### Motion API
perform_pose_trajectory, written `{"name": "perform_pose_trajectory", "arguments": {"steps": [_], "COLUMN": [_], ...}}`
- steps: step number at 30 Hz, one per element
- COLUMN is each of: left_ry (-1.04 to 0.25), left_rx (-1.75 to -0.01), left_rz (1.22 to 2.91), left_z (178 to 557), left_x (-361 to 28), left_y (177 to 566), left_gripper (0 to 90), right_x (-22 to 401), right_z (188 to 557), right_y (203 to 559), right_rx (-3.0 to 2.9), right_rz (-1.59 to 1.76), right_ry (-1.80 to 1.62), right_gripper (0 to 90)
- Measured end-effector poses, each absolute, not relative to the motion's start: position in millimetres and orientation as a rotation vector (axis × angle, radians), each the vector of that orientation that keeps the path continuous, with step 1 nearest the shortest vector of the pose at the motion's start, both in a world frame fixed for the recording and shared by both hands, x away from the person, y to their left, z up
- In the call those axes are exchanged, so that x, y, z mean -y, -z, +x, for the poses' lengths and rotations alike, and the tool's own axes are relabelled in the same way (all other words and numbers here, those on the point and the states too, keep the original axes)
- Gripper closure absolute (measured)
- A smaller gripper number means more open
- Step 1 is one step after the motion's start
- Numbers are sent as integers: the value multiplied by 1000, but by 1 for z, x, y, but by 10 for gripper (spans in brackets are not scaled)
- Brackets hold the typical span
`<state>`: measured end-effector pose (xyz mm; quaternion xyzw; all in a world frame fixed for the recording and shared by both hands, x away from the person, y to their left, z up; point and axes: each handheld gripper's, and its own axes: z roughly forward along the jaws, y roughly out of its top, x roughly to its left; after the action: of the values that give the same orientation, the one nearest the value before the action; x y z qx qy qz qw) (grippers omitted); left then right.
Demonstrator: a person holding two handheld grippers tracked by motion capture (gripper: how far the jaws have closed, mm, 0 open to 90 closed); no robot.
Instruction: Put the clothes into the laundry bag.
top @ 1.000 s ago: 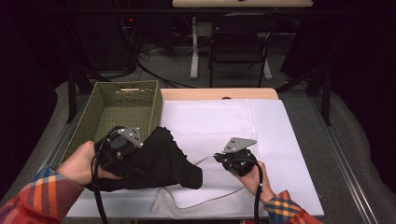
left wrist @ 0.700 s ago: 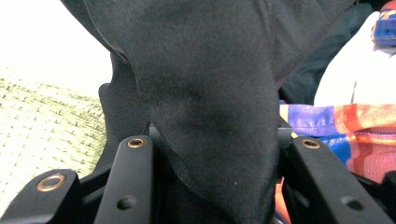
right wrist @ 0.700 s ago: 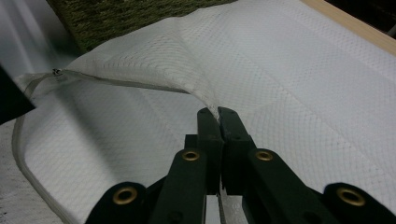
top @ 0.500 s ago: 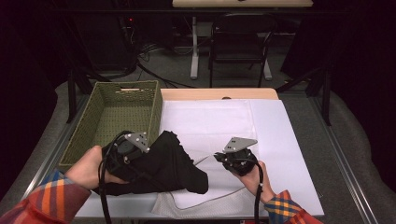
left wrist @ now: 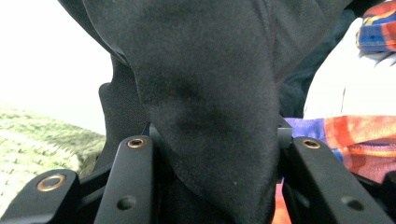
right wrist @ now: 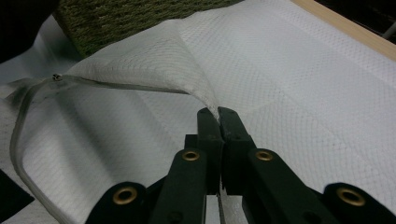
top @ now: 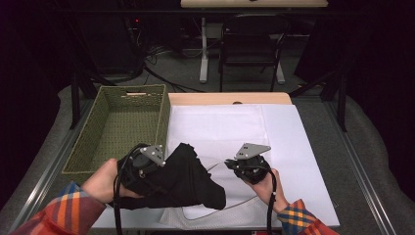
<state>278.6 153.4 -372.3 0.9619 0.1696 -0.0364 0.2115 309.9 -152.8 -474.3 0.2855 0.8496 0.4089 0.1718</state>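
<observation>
A black garment (top: 188, 178) hangs bunched from my left gripper (top: 155, 164), which is shut on it near the table's front left. In the left gripper view the black cloth (left wrist: 210, 84) fills the gap between the two jaws. Under the garment lies a white mesh bag (top: 215, 215) with a grey zip edge. My right gripper (top: 229, 163) is shut on the bag's upper flap (right wrist: 154, 60) and holds it raised off the table. In the right gripper view the jaws (right wrist: 217, 112) pinch the flap's corner, and the zip edge (right wrist: 28, 154) curves away to the left.
A green woven basket (top: 122, 122) stands at the left, just behind my left hand. A white quilted cloth (top: 274, 132) covers the table, with a wooden edge (top: 230, 98) at the back. Chairs and cables sit on the dark floor beyond.
My left hand has moved right and down with the black garment, closer to the mesh bag. The right hand has kept still, holding the flap.
</observation>
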Motion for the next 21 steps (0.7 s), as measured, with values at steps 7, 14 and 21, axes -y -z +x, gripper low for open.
{"name": "perform_pose_trajectory", "arguments": {"steps": [7,14,21], "left_ry": [118,124,122], "left_rx": [-448,-444,-431], "left_rz": [2662,2645,2635], "left_z": [277,277,278], "left_x": [-147,-141,-133], "left_y": [379,385,392], "left_gripper": [592,591,590], "right_x": [153,153,152], "right_z": [309,309,308], "right_y": [473,471,467], "right_rx": [-2404,-2398,-2390], "right_rz": [809,809,816], "right_ry": [-1163,-1165,-1173], "right_gripper": [889,889,889]}}
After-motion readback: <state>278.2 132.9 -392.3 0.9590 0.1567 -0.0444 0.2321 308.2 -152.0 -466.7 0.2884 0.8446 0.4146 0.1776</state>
